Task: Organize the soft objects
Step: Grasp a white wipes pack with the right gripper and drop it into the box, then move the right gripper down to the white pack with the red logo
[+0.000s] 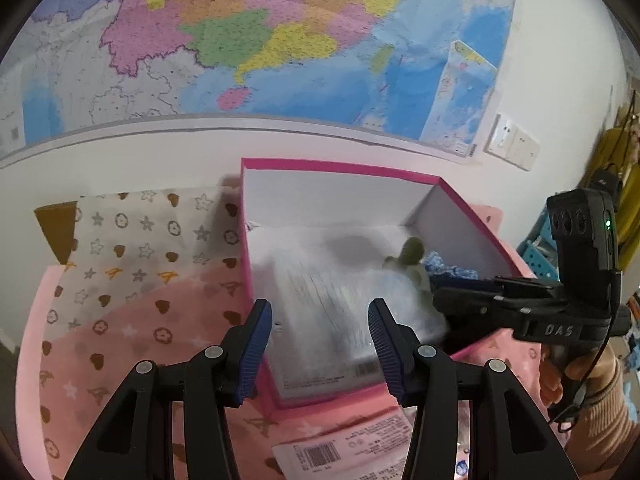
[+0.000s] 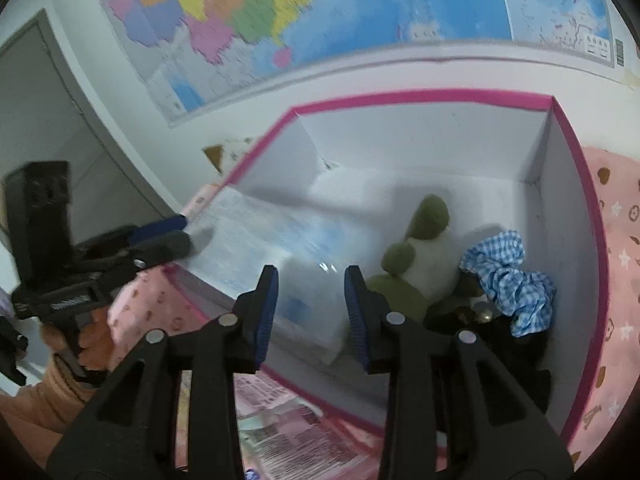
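A pink box (image 1: 340, 168) with white walls lies open on a pink patterned blanket. Inside it lies a white plastic-wrapped soft pack (image 2: 280, 240), blurred in both views. Beside the pack sit a green and white plush toy (image 2: 424, 256), a blue checked cloth (image 2: 512, 276) and something dark under them. My left gripper (image 1: 320, 340) stands open over the box's left wall, one finger outside and one inside. My right gripper (image 2: 312, 300) is open over the pack's near corner, which shows between its fingers. In the left wrist view the right gripper (image 1: 444, 300) reaches into the box from the right.
A large coloured map (image 1: 240, 40) covers the wall behind the box. A star-printed cloth (image 1: 140, 248) lies left of the box. Printed paper labels (image 1: 340, 444) lie on the blanket in front of it. A blue crate (image 1: 540, 256) stands at the far right.
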Demonstrator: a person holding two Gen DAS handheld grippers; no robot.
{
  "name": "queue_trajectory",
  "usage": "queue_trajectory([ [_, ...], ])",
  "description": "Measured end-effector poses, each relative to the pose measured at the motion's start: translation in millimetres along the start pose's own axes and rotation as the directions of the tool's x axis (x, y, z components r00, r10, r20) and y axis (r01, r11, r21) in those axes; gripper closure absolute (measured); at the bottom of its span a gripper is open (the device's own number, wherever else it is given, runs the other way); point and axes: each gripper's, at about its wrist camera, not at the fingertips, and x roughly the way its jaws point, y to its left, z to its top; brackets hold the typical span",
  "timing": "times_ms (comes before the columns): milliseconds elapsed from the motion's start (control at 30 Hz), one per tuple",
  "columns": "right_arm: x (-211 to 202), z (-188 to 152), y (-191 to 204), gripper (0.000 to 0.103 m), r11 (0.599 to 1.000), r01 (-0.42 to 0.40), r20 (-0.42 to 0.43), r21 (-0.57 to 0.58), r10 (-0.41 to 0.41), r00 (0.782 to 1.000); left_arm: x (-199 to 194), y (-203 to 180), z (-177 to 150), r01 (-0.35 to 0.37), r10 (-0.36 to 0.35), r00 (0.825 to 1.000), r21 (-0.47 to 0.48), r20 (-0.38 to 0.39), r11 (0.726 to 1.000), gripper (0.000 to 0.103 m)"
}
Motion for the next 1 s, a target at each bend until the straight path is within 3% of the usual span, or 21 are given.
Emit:
queue_trajectory([
  [233,-17.5,-9.5,0.4,0.062,1.000,-0.011,0.034,0.004,0.011,0.999,-19.6,-7.4,-5.3,-0.014,0.013,0.999,0.026,0.053,1.000,0.053],
  [467,-66.5,-31.6,10.5,0.056,0.999,-0.046,0.108,-0.007,0.046,0.993,-39.7,-18.6,-20.8,0.051,-0.054,0.996,0.041,0.075,0.998,0.050],
  [667,-90.7,-56.7,14.1,0.053,0.995,-0.102,0.111,0.002,0.101,0.989,-38.3,-31.2,-40.6,0.130,-0.131,0.991,0.041,0.022,0.991,0.049],
  [1000,-71.6,-113.3,-7.3,0.052,0.990,-0.095,-0.028,0.107,0.098,0.995,-10.9,-58.7,-75.0,0.212,-0.204,0.972,0.066,-0.114,0.975,0.049],
])
